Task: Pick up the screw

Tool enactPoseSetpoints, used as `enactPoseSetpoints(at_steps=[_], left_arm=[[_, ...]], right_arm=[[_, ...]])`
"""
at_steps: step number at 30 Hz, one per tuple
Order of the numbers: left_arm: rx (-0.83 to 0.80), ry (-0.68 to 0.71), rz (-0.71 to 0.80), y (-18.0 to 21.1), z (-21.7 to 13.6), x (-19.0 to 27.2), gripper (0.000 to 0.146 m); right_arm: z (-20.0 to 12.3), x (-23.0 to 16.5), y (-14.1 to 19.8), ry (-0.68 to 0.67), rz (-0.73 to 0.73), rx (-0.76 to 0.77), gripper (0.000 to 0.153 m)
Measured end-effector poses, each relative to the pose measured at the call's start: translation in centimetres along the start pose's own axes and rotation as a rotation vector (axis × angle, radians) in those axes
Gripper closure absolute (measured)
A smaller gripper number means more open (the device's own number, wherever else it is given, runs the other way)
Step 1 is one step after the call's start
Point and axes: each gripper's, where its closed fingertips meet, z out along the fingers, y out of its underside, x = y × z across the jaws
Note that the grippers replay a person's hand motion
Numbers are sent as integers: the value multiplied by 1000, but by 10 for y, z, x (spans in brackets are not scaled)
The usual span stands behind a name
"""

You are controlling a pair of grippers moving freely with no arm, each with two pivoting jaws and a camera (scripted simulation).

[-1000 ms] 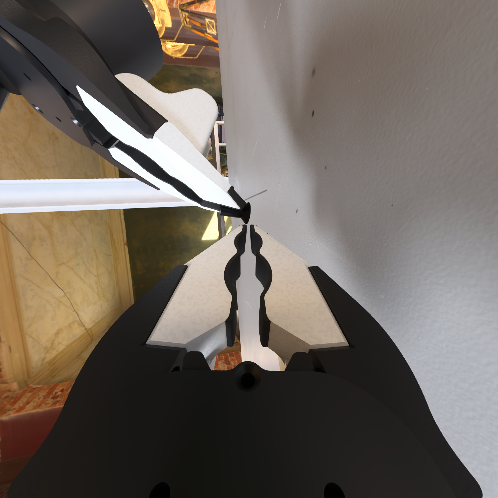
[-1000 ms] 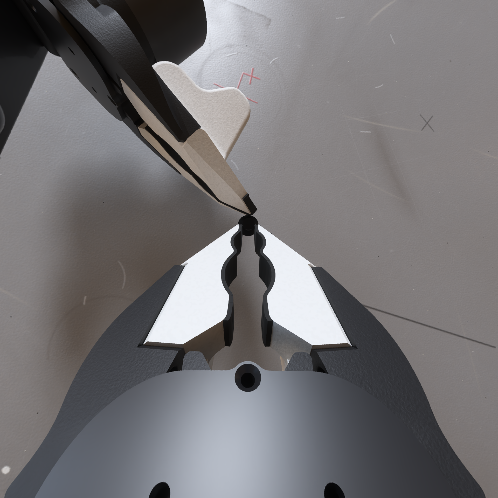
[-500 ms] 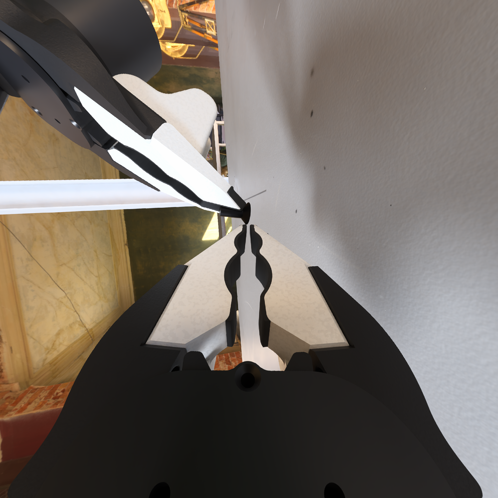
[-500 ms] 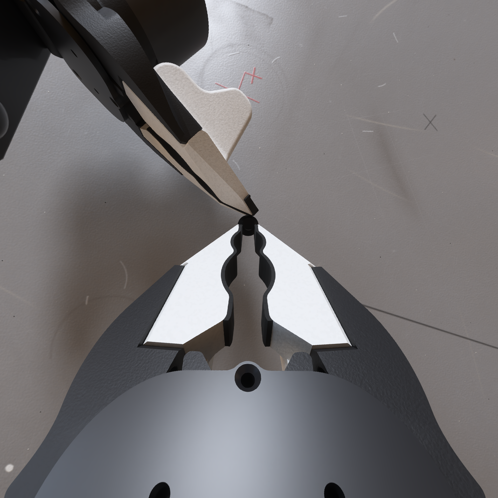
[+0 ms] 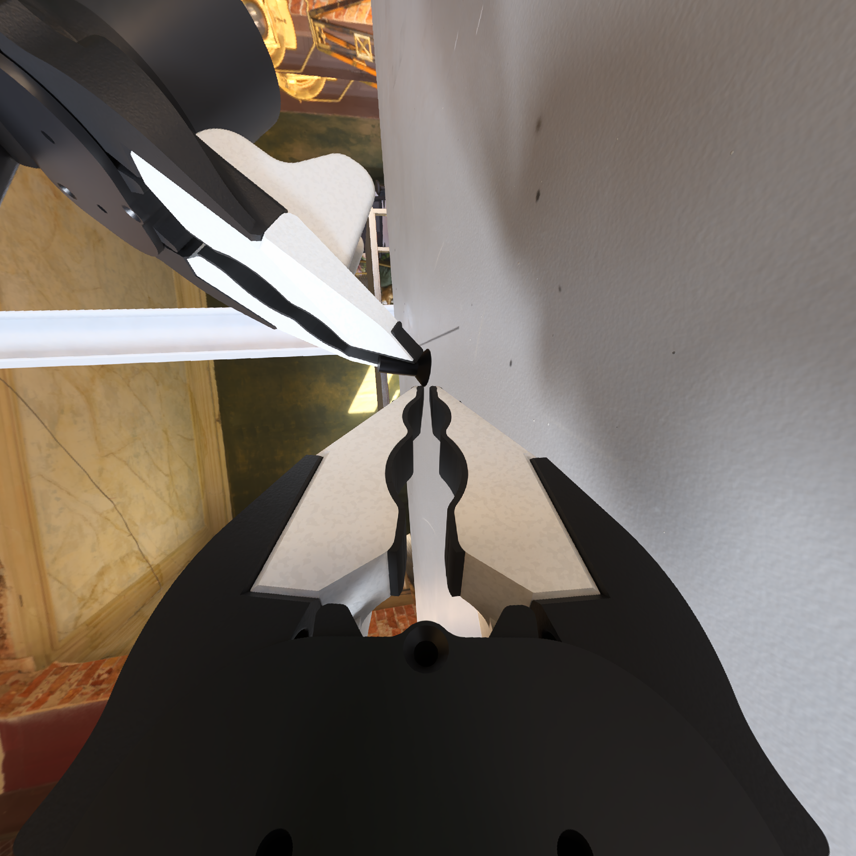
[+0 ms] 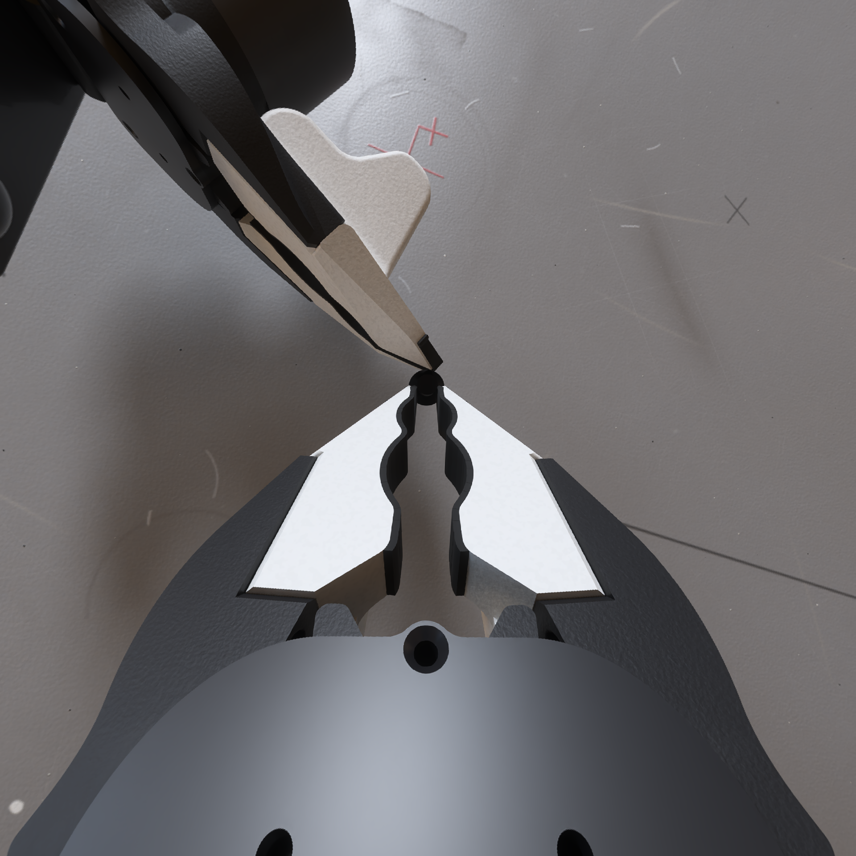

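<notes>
The small black countersunk screw [image 6: 426, 388] sits pinched at the very tips of the right tongs [image 6: 426, 393], its round head showing just past their white fingers with black inner pads. In the left wrist view the same screw [image 5: 414, 364] appears side-on, its flared head pointing toward the grey surface at 3 o'clock and its shank gripped by the right tongs [image 5: 402, 359], which reach in from 10 o'clock.

The left tongs [image 5: 426, 391] are pressed nearly together with nothing between them; only a thin slit separates the tips. Those tips lie just beside the screw's head, at its 6 o'clock in the left wrist view; whether they touch it I cannot tell. In the right wrist view the left tongs [image 6: 428, 356] come down from 10 o'clock, and their pointed black tip meets the screw's head at its 12 o'clock, touching or all but touching.

Beneath lies the flat grey scratched bench [image 6: 648, 370], with thin red marks [image 6: 424, 139] at 12 o'clock from the screw and a small pencilled cross [image 6: 737, 210] toward 2 o'clock. In the left wrist view the bench [image 5: 648, 324] stands on edge, filling the 3 o'clock side, with yellowish marbled wall panels [image 5: 92, 463] at 9 o'clock and a white horizontal bar [image 5: 116, 336] crossing in front of them.
</notes>
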Motion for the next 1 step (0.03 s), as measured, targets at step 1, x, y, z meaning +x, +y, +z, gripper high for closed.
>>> enactPoseSetpoints(at_steps=[1], left_arm=[[0,0,0,0,0,0,144]], right_arm=[[0,0,0,1,-1,0,145]])
